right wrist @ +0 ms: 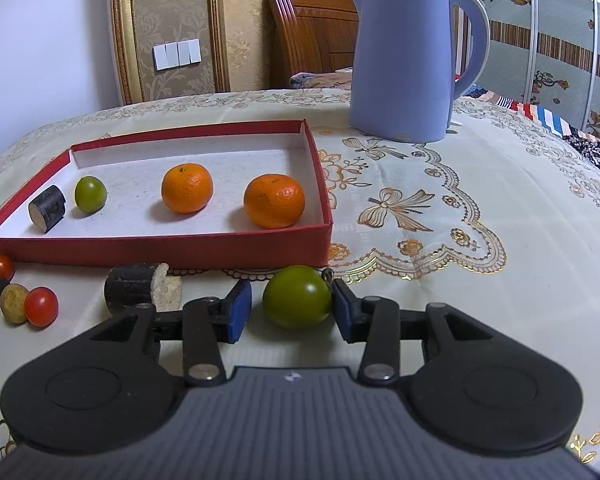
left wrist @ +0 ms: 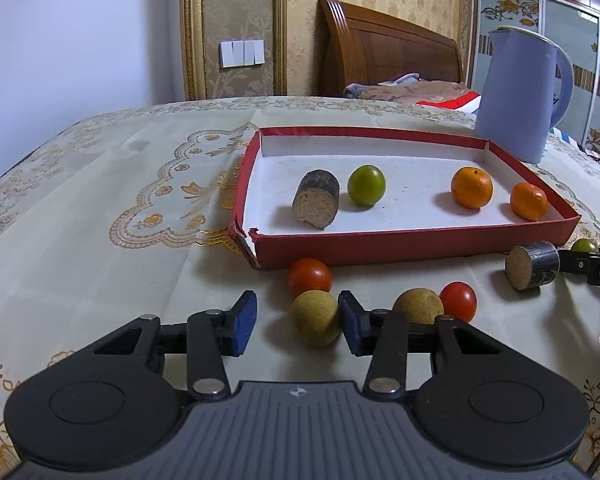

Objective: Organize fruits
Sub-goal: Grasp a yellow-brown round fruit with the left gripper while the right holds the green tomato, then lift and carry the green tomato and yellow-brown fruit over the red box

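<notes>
A red tray (left wrist: 416, 244) (right wrist: 160, 249) holds a dark cane stub (left wrist: 316, 199), a green fruit (left wrist: 366, 188) and two oranges (left wrist: 471, 188) (left wrist: 528, 201). In front of it on the cloth lie two red tomatoes (left wrist: 310, 276) (left wrist: 458, 301), two tan fruits (left wrist: 316, 319) (left wrist: 418, 306) and another cane stub (left wrist: 532, 266) (right wrist: 140, 287). My left gripper (left wrist: 298, 322) is open, with one tan fruit between its fingers against the right pad. My right gripper (right wrist: 292, 307) is open around a green fruit (right wrist: 297, 297), which touches the right pad only.
A lilac kettle (right wrist: 406, 56) (left wrist: 516, 92) stands behind the tray's right end. An embroidered cream cloth (right wrist: 460, 208) covers the table. A wooden bed and a wardrobe are behind it.
</notes>
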A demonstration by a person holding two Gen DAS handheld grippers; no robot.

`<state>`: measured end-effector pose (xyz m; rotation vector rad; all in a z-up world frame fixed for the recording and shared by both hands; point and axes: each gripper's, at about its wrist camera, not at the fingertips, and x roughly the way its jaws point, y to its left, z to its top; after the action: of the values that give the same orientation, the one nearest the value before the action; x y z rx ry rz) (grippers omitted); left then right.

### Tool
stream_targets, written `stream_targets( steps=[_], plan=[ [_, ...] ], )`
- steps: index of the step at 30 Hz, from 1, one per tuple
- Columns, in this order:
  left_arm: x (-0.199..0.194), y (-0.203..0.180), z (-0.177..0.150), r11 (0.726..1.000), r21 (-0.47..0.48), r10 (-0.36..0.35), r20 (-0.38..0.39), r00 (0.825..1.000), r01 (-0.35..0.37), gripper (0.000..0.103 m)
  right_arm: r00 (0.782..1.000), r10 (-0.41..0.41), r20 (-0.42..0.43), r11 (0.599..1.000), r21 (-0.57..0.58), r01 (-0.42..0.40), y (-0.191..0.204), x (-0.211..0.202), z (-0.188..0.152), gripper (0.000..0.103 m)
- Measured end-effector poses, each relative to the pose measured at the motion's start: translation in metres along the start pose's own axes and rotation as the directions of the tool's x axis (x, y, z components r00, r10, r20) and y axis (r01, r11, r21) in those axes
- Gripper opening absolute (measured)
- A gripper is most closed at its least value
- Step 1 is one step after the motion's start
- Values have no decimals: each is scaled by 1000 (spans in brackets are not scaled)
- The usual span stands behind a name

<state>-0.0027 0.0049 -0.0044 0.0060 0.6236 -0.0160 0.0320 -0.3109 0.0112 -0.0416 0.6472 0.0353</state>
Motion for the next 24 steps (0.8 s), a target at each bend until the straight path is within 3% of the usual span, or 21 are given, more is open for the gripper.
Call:
stream_targets(
  steps=[17, 24],
  plan=[
    [-5, 0, -2, 1000, 7, -6, 11, 1000, 6, 25, 1000, -2, 0, 1000, -4, 2, 1, 0, 0, 40],
    [-5, 0, -3, 1000, 2, -23, 5, 1000, 23, 25, 1000, -4, -1, 1000, -7, 4, 1, 0, 0, 41]
  ],
)
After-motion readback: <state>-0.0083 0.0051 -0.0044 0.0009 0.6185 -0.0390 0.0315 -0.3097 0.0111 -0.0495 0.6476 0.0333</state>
